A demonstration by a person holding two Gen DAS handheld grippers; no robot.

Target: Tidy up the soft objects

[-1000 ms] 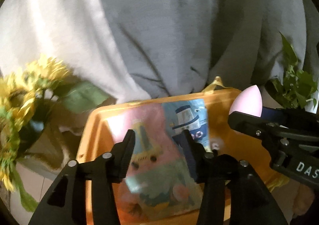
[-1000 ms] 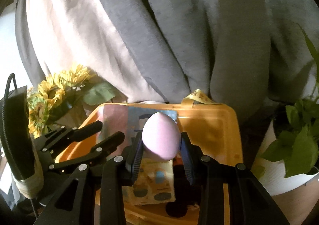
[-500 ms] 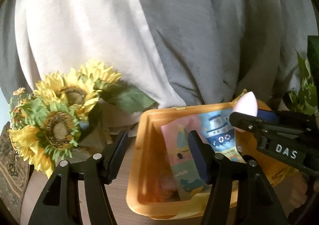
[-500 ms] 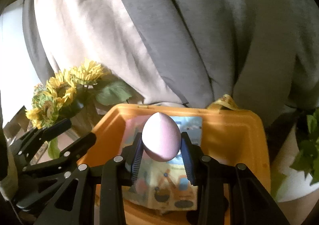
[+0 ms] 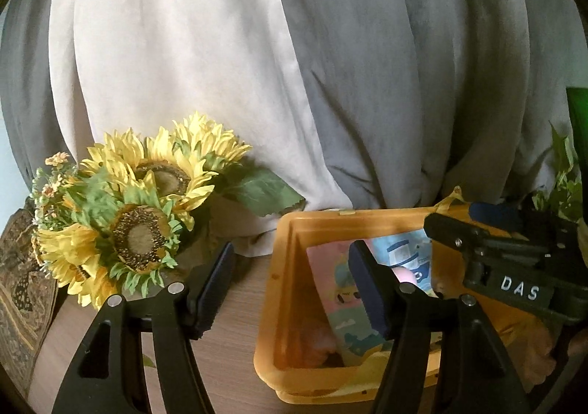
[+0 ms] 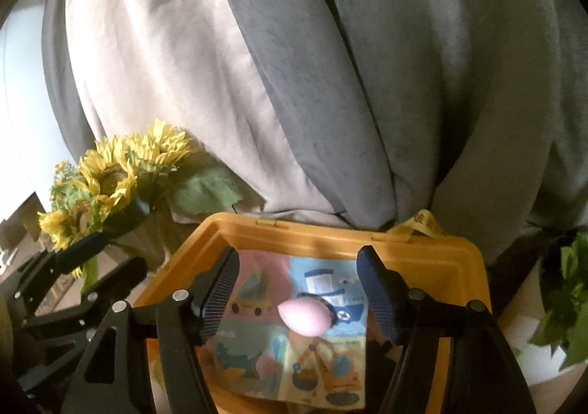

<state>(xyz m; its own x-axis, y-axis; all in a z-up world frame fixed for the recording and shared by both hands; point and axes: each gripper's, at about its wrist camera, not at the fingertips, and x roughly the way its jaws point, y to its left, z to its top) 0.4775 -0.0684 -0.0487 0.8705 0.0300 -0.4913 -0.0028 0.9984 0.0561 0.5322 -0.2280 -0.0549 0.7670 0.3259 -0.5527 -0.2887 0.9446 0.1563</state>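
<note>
An orange plastic bin (image 6: 330, 230) holds a folded cloth printed with cartoon vehicles (image 6: 316, 370). A pink egg-shaped sponge (image 6: 305, 316) lies loose on that cloth, below and between the fingers of my right gripper (image 6: 299, 294). Its jaws are opening and neither pad touches the sponge. In the left wrist view the sponge (image 5: 404, 274) peeks out behind a finger inside the bin (image 5: 290, 230). My left gripper (image 5: 294, 289) hovers over the bin's left wall; its jaws are opening with nothing between them. Each gripper shows in the other's view: the right gripper (image 5: 452, 217), the left gripper (image 6: 117, 256).
A bunch of artificial sunflowers (image 5: 139, 212) stands left of the bin on the wooden tabletop (image 5: 235, 340). Grey and white curtains (image 5: 294, 65) hang close behind. A leafy plant in a white pot (image 6: 558, 322) sits to the right. A yellow tape measure (image 6: 422, 223) hangs over the bin's back rim.
My right gripper opened and let go of the pink sponge, which dropped onto the cloth in the bin. My left gripper moved left off the bin toward the sunflowers, and its jaws widened.
</note>
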